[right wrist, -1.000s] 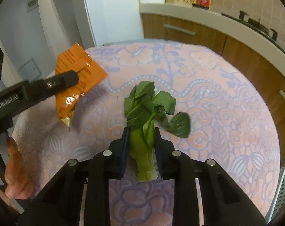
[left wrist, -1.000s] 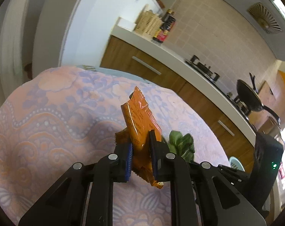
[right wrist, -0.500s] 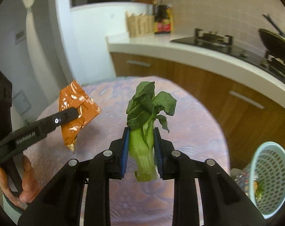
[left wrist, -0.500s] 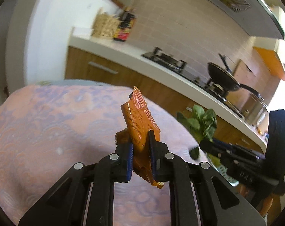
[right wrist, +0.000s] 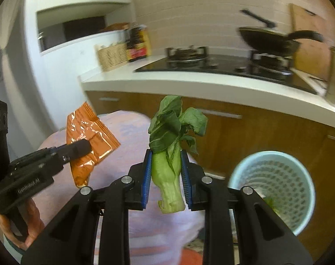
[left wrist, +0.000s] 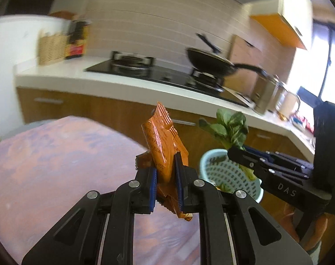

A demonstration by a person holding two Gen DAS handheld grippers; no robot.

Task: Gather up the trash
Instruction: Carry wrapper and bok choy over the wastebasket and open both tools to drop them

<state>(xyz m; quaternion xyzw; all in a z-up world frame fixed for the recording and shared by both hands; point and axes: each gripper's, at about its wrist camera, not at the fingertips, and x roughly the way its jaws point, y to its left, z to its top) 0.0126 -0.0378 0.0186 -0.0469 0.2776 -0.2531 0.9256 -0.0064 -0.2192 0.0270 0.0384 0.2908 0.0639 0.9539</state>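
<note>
We hold an orange wrapper (left wrist: 161,141) clamped in our left tool (left wrist: 165,190) above the table (left wrist: 56,165); our right tool (right wrist: 165,182) grips a bok choy (right wrist: 170,154) (leaves up) near the pale blue basket (right wrist: 300,201).

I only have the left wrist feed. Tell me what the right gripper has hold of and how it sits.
Observer: The right gripper is shut on the greens, pads on the pale stalk, leaves up, cut end hanging below.
Operator: Report what is in the bin; I only see its wall.
Observer: From the right wrist, the bin opens toward the camera; some green scraps lie at the bottom, little else can be made out.
Operator: Give me the far face of my wrapper.
Observer: The wrapper shows a shiny, crinkled orange face there, with the left gripper pinching it near the middle and its lower end drooping.
</note>
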